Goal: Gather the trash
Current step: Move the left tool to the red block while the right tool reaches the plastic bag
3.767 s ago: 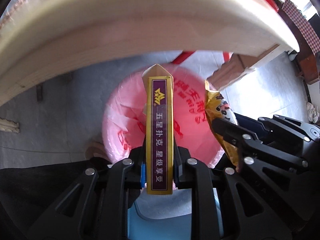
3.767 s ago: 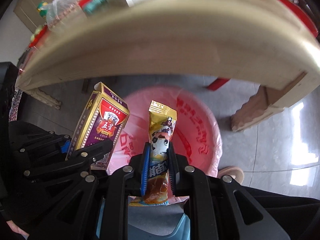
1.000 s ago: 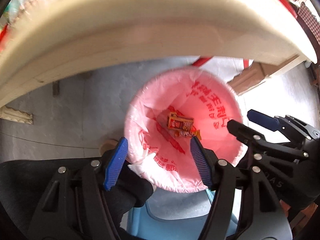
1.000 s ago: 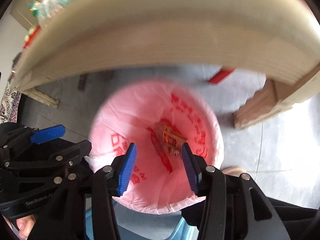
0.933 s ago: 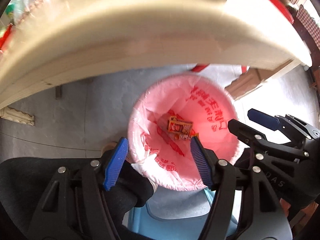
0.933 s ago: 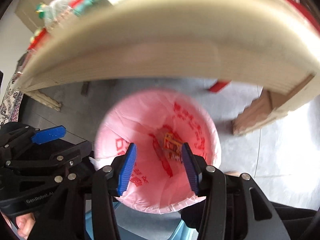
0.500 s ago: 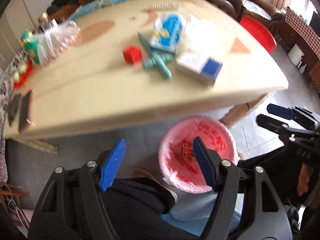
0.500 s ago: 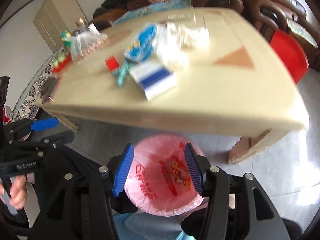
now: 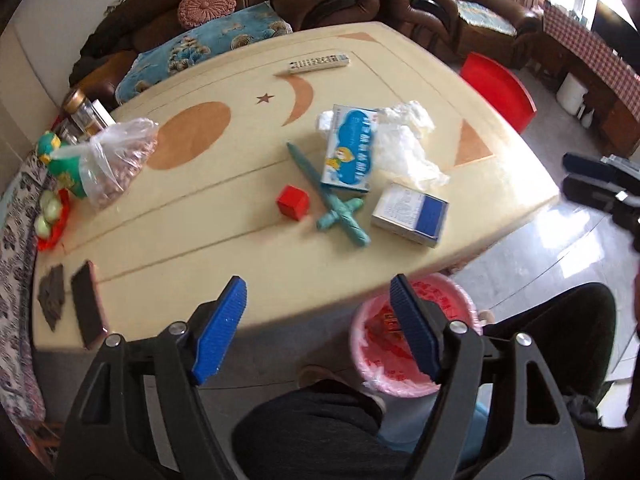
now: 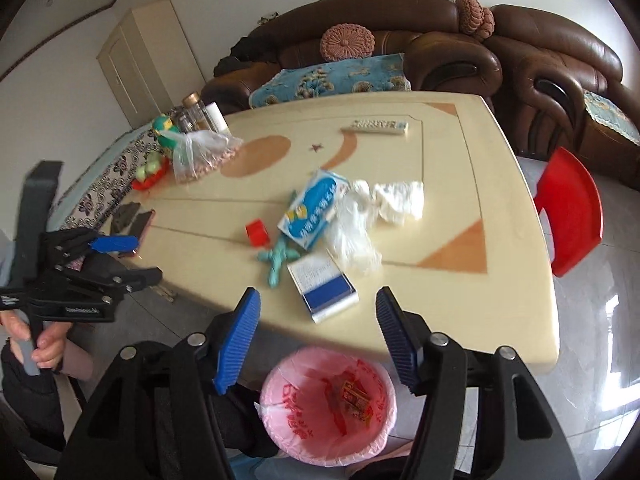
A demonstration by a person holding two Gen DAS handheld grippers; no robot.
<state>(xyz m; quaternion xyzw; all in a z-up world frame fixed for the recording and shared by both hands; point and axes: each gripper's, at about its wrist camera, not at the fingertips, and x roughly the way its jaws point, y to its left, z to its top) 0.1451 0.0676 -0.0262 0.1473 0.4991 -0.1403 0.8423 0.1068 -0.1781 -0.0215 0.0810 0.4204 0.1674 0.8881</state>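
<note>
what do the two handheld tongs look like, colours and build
Both are alike: the left tongs and right tongs have black plastic frames with triangular cut-outs and silver screw heads, ending in ribbed blue pads. Seen from the right wrist, the left one carries small white lettering on its side, too blurred to read, above a grey handle. A dark sleeve shows.

Materials and finishes, table and floor

Table (image 10: 460, 208): smooth cream top, satin sheen. Bin liner (image 10: 288, 396): thin pink glossy plastic. Crumpled bag (image 9: 404, 148): clear film. Sofa (image 10: 460, 36): shiny brown leather. Floor (image 10: 592, 344): polished grey tile. Chair (image 10: 572, 208): glossy red plastic.
</note>
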